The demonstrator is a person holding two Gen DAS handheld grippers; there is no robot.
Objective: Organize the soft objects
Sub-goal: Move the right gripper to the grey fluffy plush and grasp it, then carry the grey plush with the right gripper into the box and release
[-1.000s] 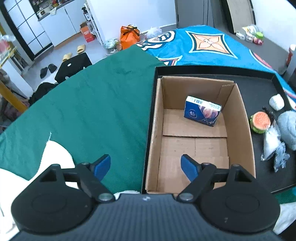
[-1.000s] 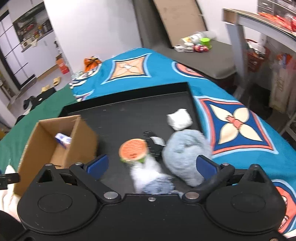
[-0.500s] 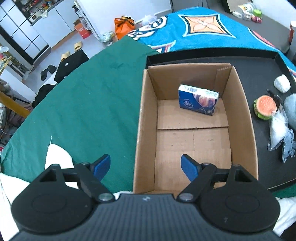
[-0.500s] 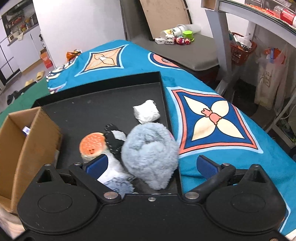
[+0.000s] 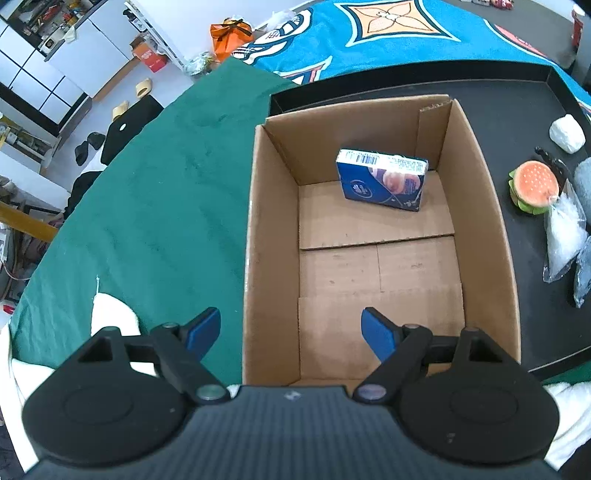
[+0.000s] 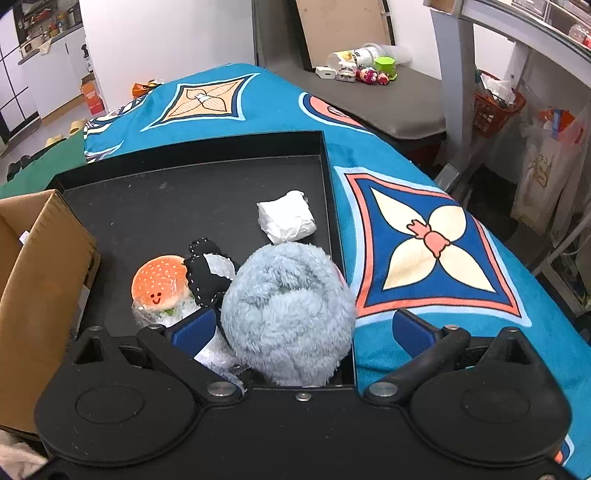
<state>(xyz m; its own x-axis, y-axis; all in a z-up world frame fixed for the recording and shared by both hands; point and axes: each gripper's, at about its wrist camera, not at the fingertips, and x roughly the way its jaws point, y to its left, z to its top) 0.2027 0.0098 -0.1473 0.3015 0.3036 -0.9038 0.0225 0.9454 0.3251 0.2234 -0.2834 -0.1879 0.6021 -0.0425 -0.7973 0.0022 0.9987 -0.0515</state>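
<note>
White walls (image 6: 166, 33) are seen behind. A pale floor (image 5: 122, 88) carries slippers (image 5: 142, 88) and an orange bag (image 5: 231, 35). White cabinets (image 5: 74, 55) are set at left. A grey bench (image 6: 391, 107) is strewn with small toys (image 6: 369, 74).

Light: bright, even, diffuse indoor; source not in view.
Shadows: soft, faint inside the cardboard box (image 5: 376, 236).
Glare: mild sheen on the black tray (image 6: 192, 199) floor.
Focus: both views sharp, no motion blur.
Distortion: strong fisheye bending at edges, corners stretched.
</note>
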